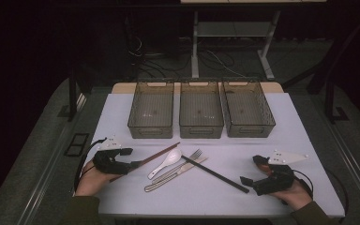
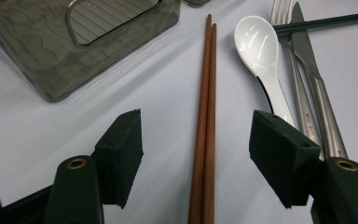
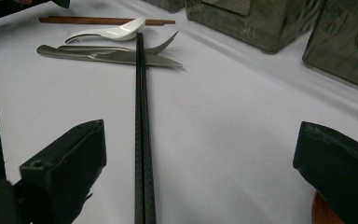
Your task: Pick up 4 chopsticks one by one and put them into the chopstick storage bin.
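Black jaws of the left gripper (image 2: 196, 154) stand parted astride the brown chopsticks (image 2: 205, 130), pads clear of the wood; closing squarely looks like the next move. Right gripper (image 3: 200, 172) gapes wide, holding nothing, black chopsticks (image 3: 142, 135) lying between its jaws. Three smoky bins (image 1: 200, 110) wait beyond on the white table (image 1: 290, 140). Knife (image 2: 317, 84), fork (image 2: 286, 56) and white spoon (image 2: 261, 51) crowd just beside.

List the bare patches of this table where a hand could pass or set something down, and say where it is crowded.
Free: the strip between the black chopsticks and the right gripper, and the table right of the bins. Crowded: around the spoon, fork and knife.
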Demonstrator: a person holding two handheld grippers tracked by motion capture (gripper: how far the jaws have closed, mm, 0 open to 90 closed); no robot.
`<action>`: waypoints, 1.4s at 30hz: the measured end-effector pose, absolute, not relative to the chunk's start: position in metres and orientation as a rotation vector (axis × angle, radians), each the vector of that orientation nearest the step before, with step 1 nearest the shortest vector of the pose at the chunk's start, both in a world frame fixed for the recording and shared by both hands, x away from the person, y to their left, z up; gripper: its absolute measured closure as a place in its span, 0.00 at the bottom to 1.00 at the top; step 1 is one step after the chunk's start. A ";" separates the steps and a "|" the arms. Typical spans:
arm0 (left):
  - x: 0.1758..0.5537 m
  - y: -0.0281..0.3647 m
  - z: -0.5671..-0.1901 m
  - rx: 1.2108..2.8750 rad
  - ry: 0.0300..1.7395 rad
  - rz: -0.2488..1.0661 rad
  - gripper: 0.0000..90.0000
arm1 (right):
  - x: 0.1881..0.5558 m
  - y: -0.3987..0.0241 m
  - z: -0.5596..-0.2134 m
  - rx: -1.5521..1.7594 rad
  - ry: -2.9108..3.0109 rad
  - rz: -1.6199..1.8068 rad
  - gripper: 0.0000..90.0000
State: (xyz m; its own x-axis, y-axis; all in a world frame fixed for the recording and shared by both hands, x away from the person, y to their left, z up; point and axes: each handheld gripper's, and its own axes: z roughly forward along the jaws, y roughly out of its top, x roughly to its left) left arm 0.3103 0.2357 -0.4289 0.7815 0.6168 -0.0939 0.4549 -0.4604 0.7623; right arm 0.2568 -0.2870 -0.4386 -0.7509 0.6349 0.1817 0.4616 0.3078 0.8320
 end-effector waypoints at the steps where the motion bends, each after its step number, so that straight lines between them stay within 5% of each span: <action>1: 0.311 0.236 -0.429 2.138 0.788 0.242 0.40 | 0.258 -0.287 -0.439 1.019 2.392 1.427 0.03; 18: 0.321 0.231 -0.438 2.157 0.765 0.184 0.81 | 0.260 -0.283 -0.439 1.017 2.390 1.429 0.03; 42: 0.325 0.228 -0.445 2.217 0.759 0.162 0.89 | 0.259 -0.283 -0.439 1.020 2.388 1.431 0.03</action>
State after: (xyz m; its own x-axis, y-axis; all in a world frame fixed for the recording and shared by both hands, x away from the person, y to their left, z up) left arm 0.3252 0.2280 -0.4451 0.8143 0.5681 -0.1191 0.4696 -0.5242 0.7104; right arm 0.2592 -0.2829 -0.4390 -0.7493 0.6350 0.1879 0.4652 0.3029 0.8317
